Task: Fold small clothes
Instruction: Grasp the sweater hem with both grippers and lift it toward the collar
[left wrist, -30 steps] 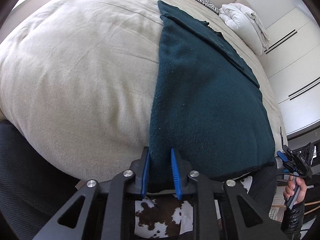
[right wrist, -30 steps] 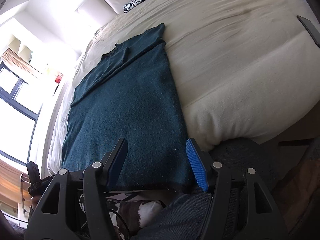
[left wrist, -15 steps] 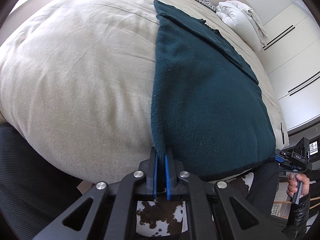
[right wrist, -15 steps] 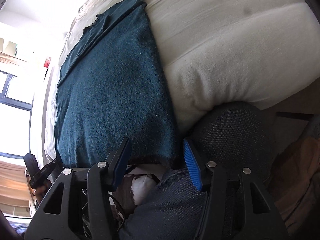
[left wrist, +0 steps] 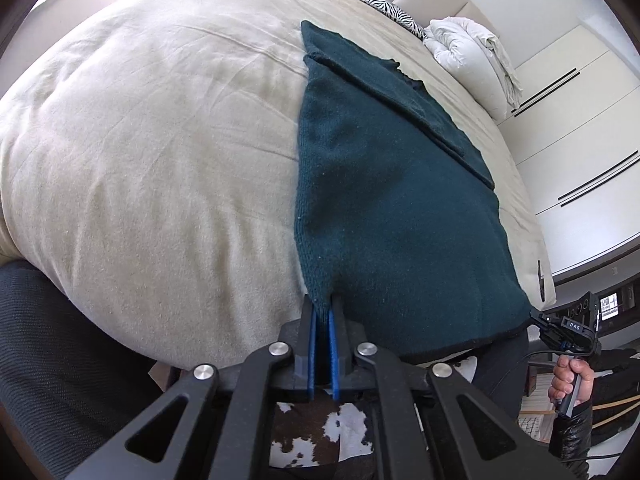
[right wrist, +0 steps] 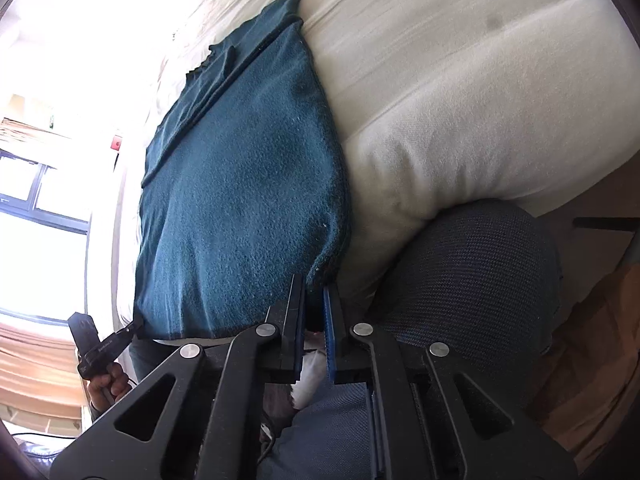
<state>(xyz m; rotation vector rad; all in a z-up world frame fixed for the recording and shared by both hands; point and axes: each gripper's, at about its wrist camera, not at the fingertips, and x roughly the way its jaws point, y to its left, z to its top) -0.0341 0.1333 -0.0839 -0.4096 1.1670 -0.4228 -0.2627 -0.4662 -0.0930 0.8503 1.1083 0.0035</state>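
A dark teal knitted sweater (left wrist: 400, 208) lies flat on the beige bed (left wrist: 140, 140), sleeves folded across its far part. My left gripper (left wrist: 323, 308) is shut on the sweater's near left hem corner, the cloth pinched between the blue pads. In the right wrist view the sweater (right wrist: 240, 200) reaches the bed's (right wrist: 460, 60) near edge. There my right gripper (right wrist: 314, 292) has its jaws closing on the near right hem corner, and the pads press the cloth. Each gripper also shows in the other's view, held by a hand (left wrist: 568, 376).
A white duvet (left wrist: 472, 52) and a zebra pillow (left wrist: 384, 4) lie at the bed's head. White wardrobe doors (left wrist: 580, 140) stand to the right. A dark mesh-covered shape (right wrist: 472, 280) sits against the bed's near edge. A cowhide rug (left wrist: 316, 432) is below.
The left jaws closed on the left hem corner and lifted it slightly. The right jaws went from wide open to closed on the right hem corner.
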